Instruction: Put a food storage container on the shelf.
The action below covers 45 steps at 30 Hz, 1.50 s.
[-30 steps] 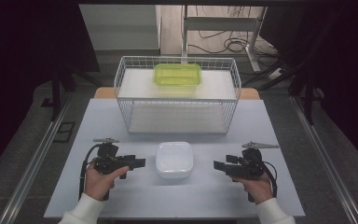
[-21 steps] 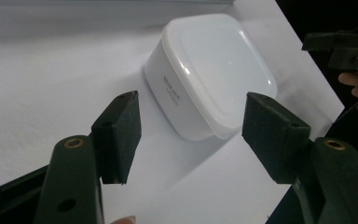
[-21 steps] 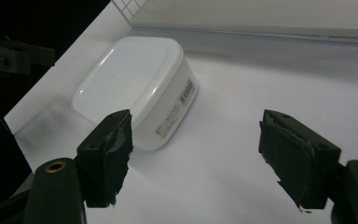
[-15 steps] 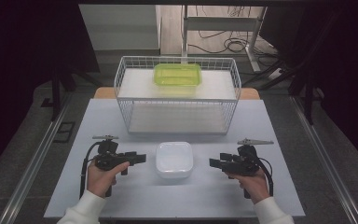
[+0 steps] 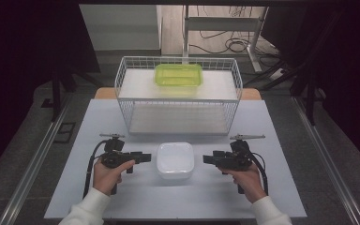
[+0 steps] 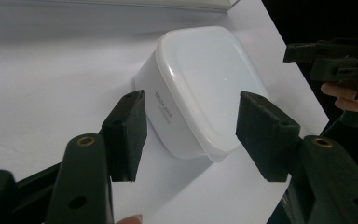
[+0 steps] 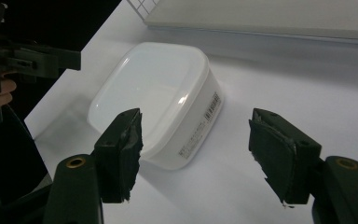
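The left gripper (image 5: 146, 157) points level toward a white box (image 5: 175, 160) and stands just beside its left side, jaws apart and gripping nothing; in the left gripper view the two black pads stand short of the box's near corner without touching it. The right gripper (image 5: 207, 159) mirrors it from the other side, also released, its jaws having just been closing a little with nothing between them. The box is a low, square plastic container with rounded corners and a glossy lid (image 6: 209, 74) shut on top; small printed labels run along its sides. It sits flat on the white table (image 5: 98, 122), between the two grippers, just in front of a wire basket (image 5: 122, 89) that bears a green box (image 5: 178, 77). Both hands grasp their handles with forearms coming in low over the table's near edge.
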Available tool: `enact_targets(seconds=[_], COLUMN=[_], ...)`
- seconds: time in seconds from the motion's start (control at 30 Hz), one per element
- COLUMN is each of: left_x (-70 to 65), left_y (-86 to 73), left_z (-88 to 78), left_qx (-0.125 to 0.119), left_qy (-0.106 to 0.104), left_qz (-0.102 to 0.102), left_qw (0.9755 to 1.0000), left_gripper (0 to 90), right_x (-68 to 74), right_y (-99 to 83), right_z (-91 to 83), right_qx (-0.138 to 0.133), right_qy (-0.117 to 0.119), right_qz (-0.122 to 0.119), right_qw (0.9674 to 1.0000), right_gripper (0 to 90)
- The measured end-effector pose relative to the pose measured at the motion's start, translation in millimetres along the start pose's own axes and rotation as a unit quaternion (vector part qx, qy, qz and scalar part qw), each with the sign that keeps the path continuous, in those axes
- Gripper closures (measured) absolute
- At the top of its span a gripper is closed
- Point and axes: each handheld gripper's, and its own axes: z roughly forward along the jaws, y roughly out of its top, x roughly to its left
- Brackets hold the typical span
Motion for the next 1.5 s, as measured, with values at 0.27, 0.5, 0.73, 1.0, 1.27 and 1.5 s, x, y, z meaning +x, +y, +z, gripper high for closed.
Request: enact_targets(seconds=[0.27,0.5,0.73,1.0,1.27,1.5], left_x=[7.6,12.0,13.7,16.5,17.4,14.9], left_y=[4.7,5.7,4.8,2.1,-0.6,-1.6], left_z=[11.8,23.3,34.8,39.9,46.3,42.1], left_qx=[0.005,0.013,0.024,0.033,0.045,0.039], left_qy=[-0.016,-0.024,-0.037,-0.046,-0.077,-0.077], left_qz=[-0.027,-0.044,-0.051,-0.055,-0.071,-0.078], left_qw=[0.9995,0.9987,0.9977,0.9969,0.9935,0.9933], left_gripper=[42.9,44.9,48.4,54.5,67.4,71.9], right_x=[0.8,-5.0,-8.9,-12.6,-18.4,-18.9], right_y=[11.1,17.7,12.0,7.8,1.3,-0.5], right_z=[19.0,32.6,44.8,50.9,58.1,52.8], right_qx=[0.008,0.017,0.038,0.046,0.053,0.053], right_qy=[0.02,0.031,0.041,0.058,0.094,0.104], right_qz=[0.02,0.046,0.064,0.091,0.131,0.151], right_qw=[0.9996,0.9983,0.9964,0.9932,0.9855,0.9816], right_gripper=[39.4,42.9,45.4,50.2,66.7,71.9])
